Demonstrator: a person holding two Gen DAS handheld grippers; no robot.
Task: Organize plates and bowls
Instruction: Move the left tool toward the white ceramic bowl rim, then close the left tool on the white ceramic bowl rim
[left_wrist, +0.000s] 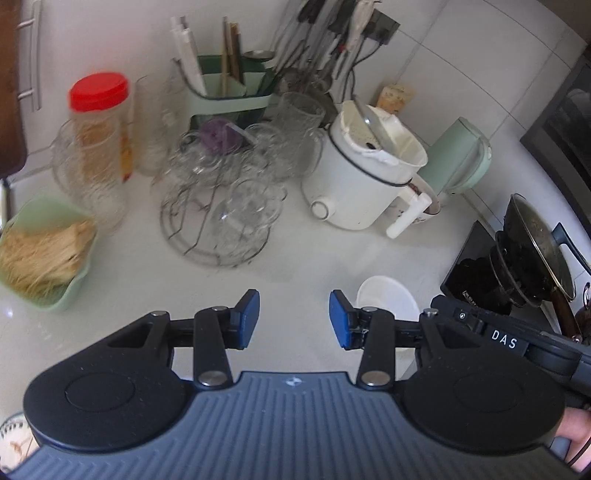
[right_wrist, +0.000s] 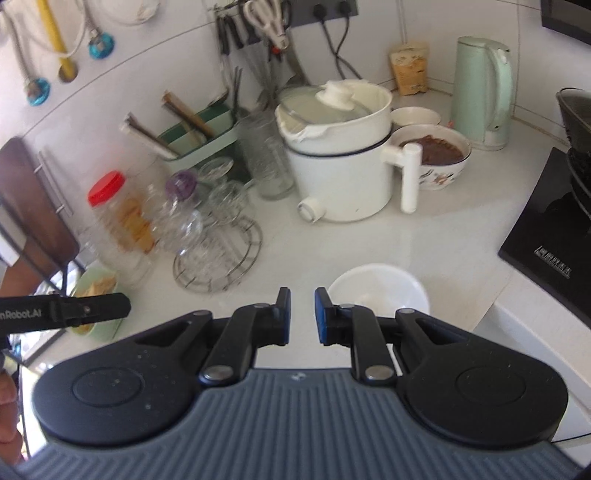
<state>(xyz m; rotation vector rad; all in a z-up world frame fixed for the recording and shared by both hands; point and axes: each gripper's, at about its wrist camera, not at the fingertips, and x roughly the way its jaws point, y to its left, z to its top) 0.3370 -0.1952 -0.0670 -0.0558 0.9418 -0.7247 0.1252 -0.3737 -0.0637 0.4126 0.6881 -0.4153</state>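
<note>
1. Left wrist view: left gripper (left_wrist: 294, 318) hovers over white counter (left_wrist: 303, 254), jaws wide apart, nothing between the blue pads (left_wrist: 248, 317).
2. White bowl (left_wrist: 384, 297) sits on counter just beyond the right-hand pad, partly hidden by it; not touched.
3. Right gripper (left_wrist: 491, 332) pokes in at right edge, body marked "DAS", near the bowl; its jaws can't be made out from this side.
4. Further back: glass rack (left_wrist: 218, 206) w/ upturned glasses, red-lid jar (left_wrist: 101, 125), green tub (left_wrist: 48, 251) of noodle-like stuff at left, white pot (left_wrist: 365, 173) w/ side handle, mint kettle (left_wrist: 461, 158), pan (left_wrist: 535, 251) on black hob at right.
5. Right wrist view: right gripper (right_wrist: 302, 314) above counter (right_wrist: 424, 240), jaws apart w/ a narrow gap, empty.
6. Bowl (right_wrist: 380, 291) just ahead, right of the right-hand pad, upright, looks empty.
7. Left gripper (right_wrist: 74, 308) enters from left edge, over the green tub (right_wrist: 96, 291); side-on, jaws not visible here.
8. Behind: pot (right_wrist: 340, 162) w/ lid askew, patterned bowl (right_wrist: 436, 155) of brown food touching the pot's handle side, small white bowl (right_wrist: 415, 116) behind it, kettle (right_wrist: 484, 92), rack (right_wrist: 218, 240), jar (right_wrist: 118, 218), hob (right_wrist: 546, 229) at right.
</note>
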